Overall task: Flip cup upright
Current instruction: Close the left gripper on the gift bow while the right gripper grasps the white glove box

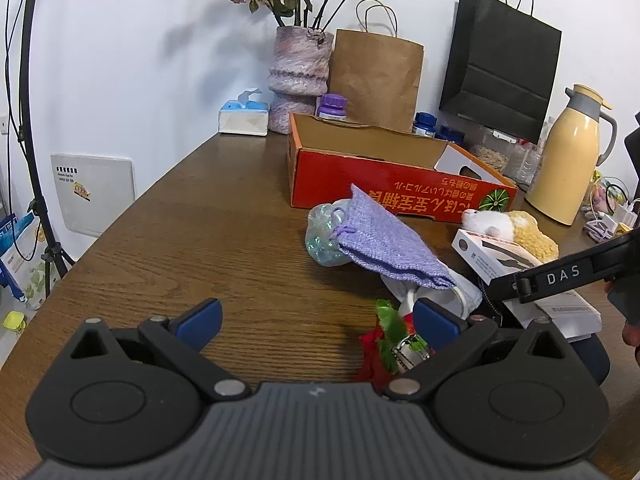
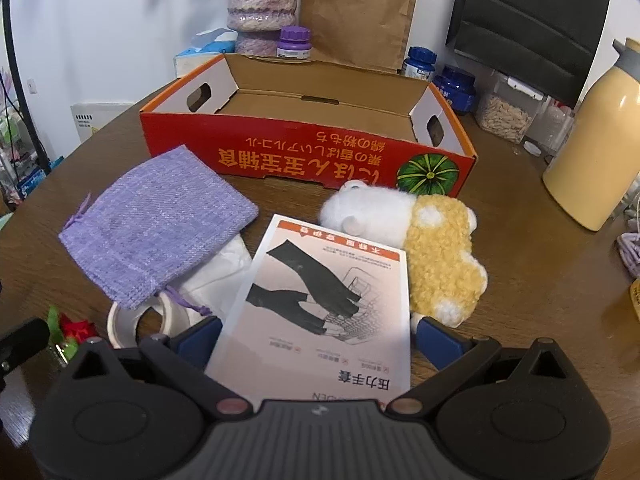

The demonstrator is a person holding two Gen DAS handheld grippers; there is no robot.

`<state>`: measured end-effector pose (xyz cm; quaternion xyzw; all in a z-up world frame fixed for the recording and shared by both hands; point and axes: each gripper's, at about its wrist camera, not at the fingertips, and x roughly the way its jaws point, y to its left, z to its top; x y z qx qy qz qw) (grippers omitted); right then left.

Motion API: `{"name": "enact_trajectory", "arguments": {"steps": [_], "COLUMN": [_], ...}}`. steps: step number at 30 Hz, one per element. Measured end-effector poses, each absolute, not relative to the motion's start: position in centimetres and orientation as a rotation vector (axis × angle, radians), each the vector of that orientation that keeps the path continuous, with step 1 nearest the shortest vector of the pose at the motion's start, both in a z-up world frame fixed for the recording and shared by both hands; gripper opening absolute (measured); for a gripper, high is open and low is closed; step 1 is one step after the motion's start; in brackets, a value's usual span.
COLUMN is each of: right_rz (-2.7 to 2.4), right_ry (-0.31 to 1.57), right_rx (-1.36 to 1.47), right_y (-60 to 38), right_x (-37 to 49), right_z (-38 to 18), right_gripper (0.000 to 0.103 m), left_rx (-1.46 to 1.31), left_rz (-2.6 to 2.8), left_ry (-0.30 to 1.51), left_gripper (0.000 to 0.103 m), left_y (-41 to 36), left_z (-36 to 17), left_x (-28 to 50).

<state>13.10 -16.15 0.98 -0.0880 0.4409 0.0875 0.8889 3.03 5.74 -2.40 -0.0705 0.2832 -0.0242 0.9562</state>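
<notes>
Left gripper point(image 1: 316, 322) hovers over the table point(image 1: 200, 240), jaws wide and empty. Right gripper point(image 2: 316, 338), jaws spread, straddles a white box point(image 2: 320, 320). No cup clearly visible; can't place it.

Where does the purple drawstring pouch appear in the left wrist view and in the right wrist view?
Left wrist view: purple drawstring pouch sits right of centre, leaning on a glittery clear object, in front of the red cardboard box.
Right wrist view: the pouch lies left of centre, near the box's front left corner.
Shared landmark: the red cardboard box with a green pumpkin print.
</notes>
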Motion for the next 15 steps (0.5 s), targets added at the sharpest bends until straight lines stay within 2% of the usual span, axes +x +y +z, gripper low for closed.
{"name": "enact_trajectory", "arguments": {"steps": [15], "right_rz": [0.247], "right_ry": [0.969], "right_rx": [-0.059], "right_y": [-17.8], "right_x": [14.1], "right_z": [-0.9], "right_gripper": [0.101], "left_rx": [-0.129], "left_rz": [-0.05], "left_ry": [0.58], "left_gripper": [0.103], "left_y": [5.3], "left_z": [-2.2], "left_x": [2.8]}}
